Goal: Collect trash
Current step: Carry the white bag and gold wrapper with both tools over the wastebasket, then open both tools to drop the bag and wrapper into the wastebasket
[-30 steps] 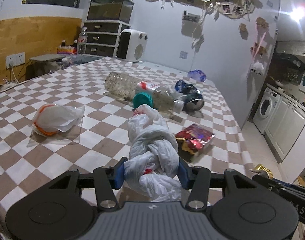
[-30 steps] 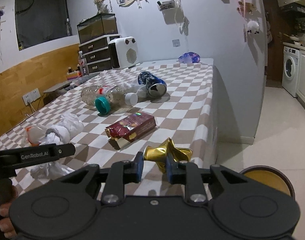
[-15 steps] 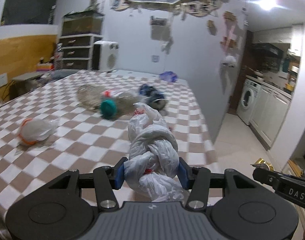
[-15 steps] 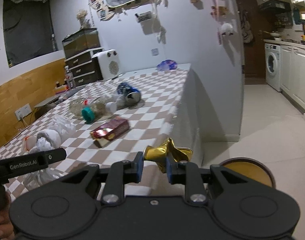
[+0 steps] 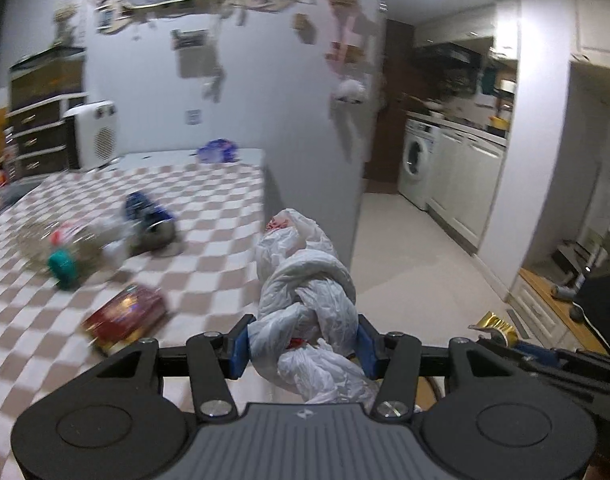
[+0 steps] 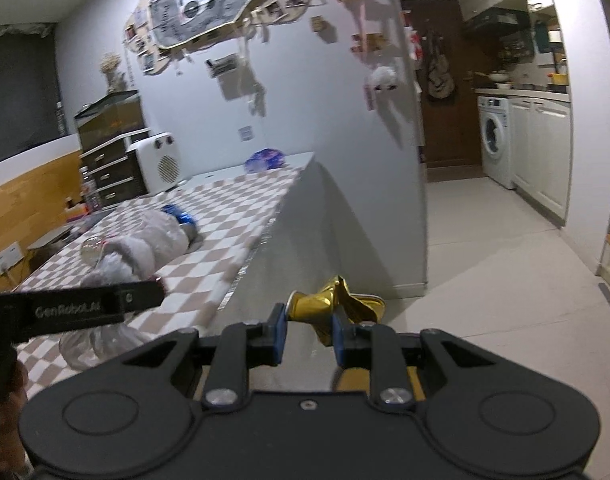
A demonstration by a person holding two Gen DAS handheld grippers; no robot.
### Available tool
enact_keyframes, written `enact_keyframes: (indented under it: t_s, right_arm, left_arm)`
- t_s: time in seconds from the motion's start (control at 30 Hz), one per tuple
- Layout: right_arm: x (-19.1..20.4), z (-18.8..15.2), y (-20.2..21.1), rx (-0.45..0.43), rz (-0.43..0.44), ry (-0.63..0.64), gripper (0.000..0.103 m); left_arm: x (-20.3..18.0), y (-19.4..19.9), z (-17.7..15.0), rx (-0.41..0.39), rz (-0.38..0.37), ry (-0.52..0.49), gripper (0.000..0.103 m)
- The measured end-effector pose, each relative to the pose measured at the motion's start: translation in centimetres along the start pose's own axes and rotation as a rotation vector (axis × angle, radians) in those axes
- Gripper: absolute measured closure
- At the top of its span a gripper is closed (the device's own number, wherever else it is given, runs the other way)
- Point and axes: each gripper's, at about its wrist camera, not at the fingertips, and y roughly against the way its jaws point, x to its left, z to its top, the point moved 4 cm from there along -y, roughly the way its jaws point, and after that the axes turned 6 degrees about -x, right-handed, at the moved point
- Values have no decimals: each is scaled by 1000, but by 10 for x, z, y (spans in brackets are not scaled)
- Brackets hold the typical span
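Since earlier frame: both my views swung off table toward floor. L gripper clamps knotted white bag, 12 o'clock; R gripper pinches gold wrapper. Risk: thin foil slips mid-swing; loose bag tail snags.

Gold wrapper between right tongs
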Motion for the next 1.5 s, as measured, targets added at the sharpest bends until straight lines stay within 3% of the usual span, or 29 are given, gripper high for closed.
enact_keyframes:
  t_s: [0.27, 0.6, 0.9, 1.13, 1.4, 1.5]
  right_arm:
    - [-53, 7, -18, 14, -88, -50, 79]
    - [-110, -10, -59, 111, -172, -131, 79]
    - [-147, -41, -115, 229, -160, -241, 79]
    - [-161, -71, -173, 349, -169, -285, 79]
    - [-164, -93, -235, 484, -160, -307, 79]
    - [-167, -103, -253, 535, -166, -308, 79]
  left_arm:
    - [-53, -65, 10, 87, -118, -50, 51]
    - [-105, -174, -22, 328, -228, -101, 51]
    - [-108, -256, -72, 560, -238, -99, 51]
    - [-86, -299, -111, 752, -232, -28, 51]
    - [-84, -322, -141, 883, -180, -92, 50]
    - [-88, -323, -145, 908, -198, -103, 50]
